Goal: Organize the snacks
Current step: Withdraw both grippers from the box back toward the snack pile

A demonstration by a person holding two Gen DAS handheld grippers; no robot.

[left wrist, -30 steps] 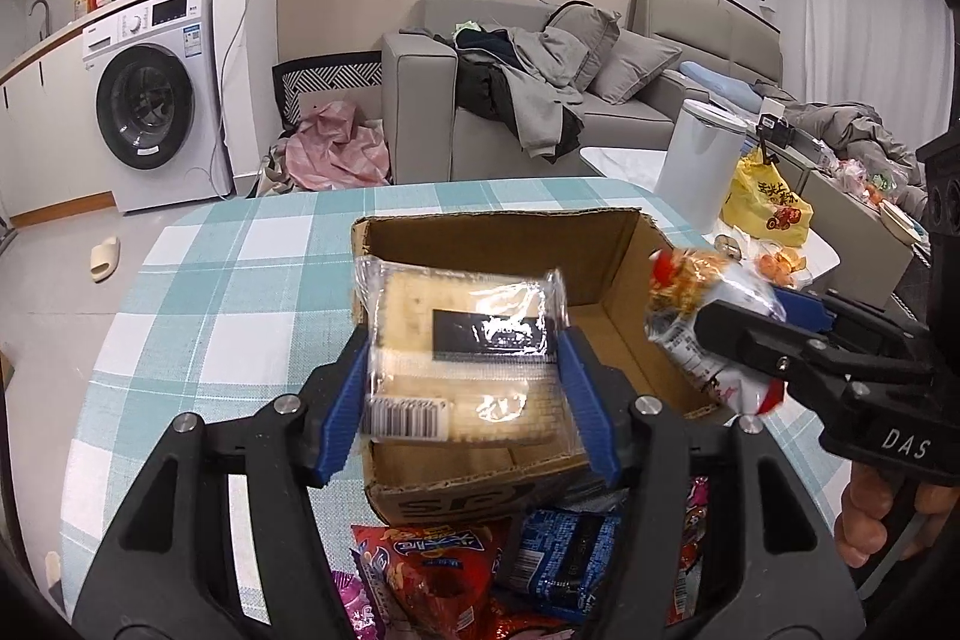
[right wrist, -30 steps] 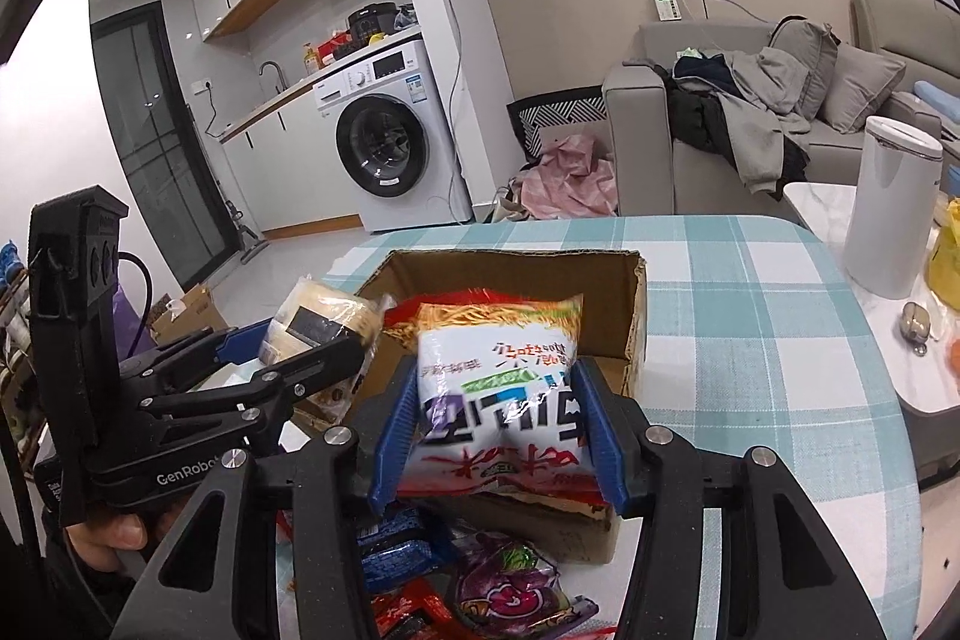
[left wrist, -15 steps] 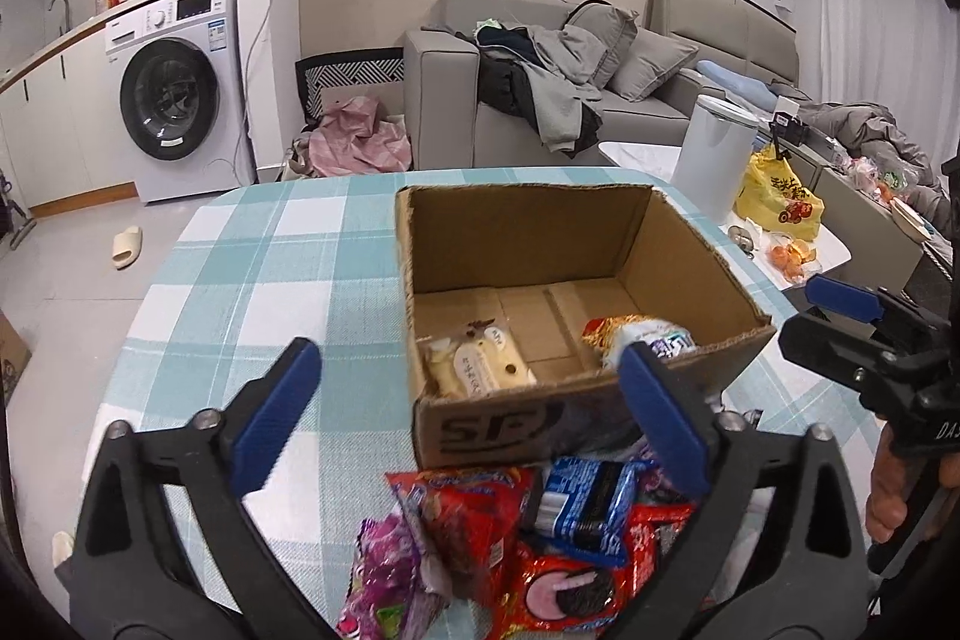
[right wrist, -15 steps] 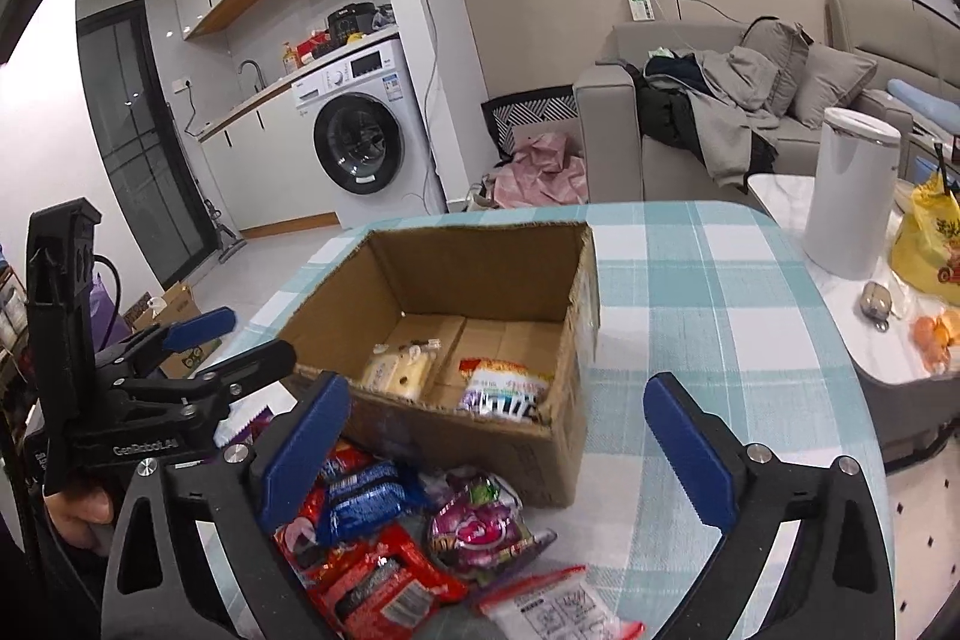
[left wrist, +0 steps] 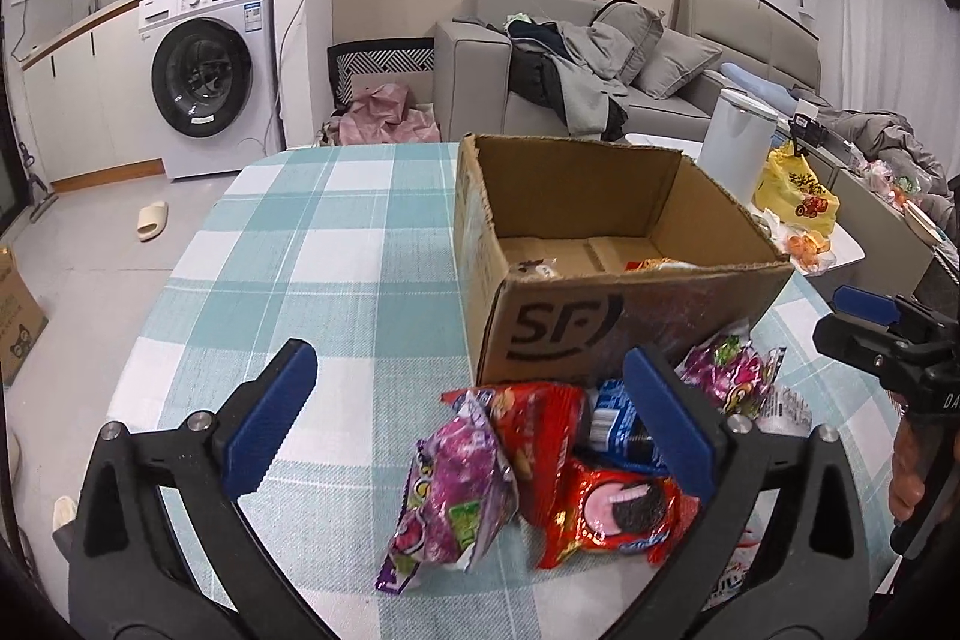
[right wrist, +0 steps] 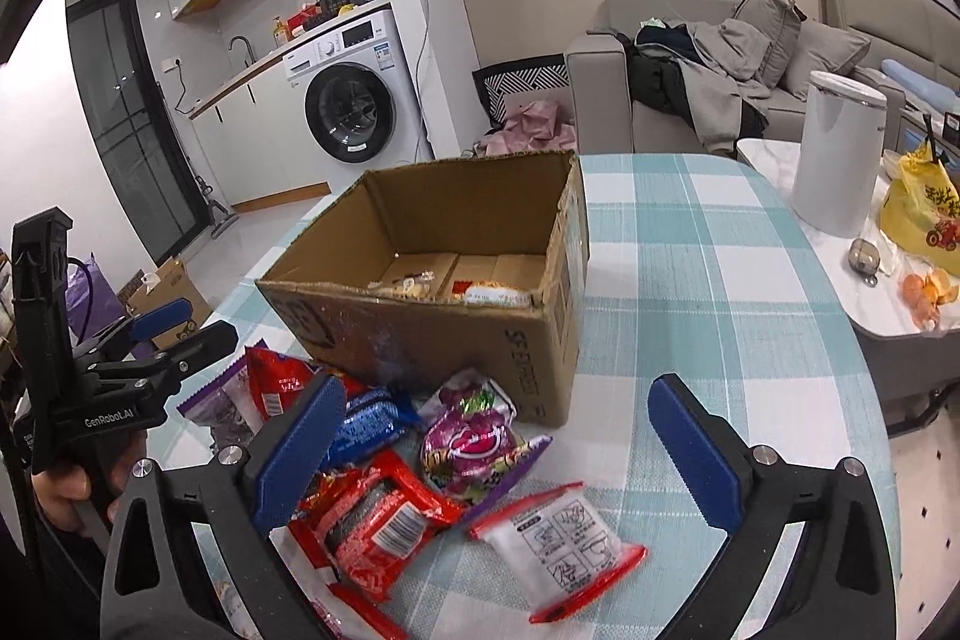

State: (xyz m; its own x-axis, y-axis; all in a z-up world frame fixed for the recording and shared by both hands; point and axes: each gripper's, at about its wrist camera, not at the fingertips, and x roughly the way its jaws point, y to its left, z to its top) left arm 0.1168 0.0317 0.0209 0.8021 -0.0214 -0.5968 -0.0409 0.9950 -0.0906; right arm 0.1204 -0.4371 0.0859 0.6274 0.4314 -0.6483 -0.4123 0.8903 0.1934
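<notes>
An open cardboard box (left wrist: 624, 334) (right wrist: 432, 340) stands on the checked table; a cracker pack (right wrist: 411, 287) and a noodle bag (right wrist: 495, 293) lie inside. A heap of snacks lies in front of it: a purple bag (left wrist: 456, 490), a red cookie pack (left wrist: 618, 511), a blue pack (right wrist: 366, 421), a red pack (right wrist: 372, 520), a white-and-red pack (right wrist: 558, 541). My left gripper (left wrist: 468, 412) is open and empty above the heap. My right gripper (right wrist: 492, 448) is open and empty above the heap too.
The table (left wrist: 336, 250) has a teal and white checked cloth. A side table with a white bin (right wrist: 837, 148) and a yellow bag (right wrist: 924, 208) stands to the right. A sofa (left wrist: 600, 58) and a washing machine (left wrist: 204, 76) are behind.
Both grippers let go of their packs into the box, opened wide and drew back and down toward the snack heap in front of the box.
</notes>
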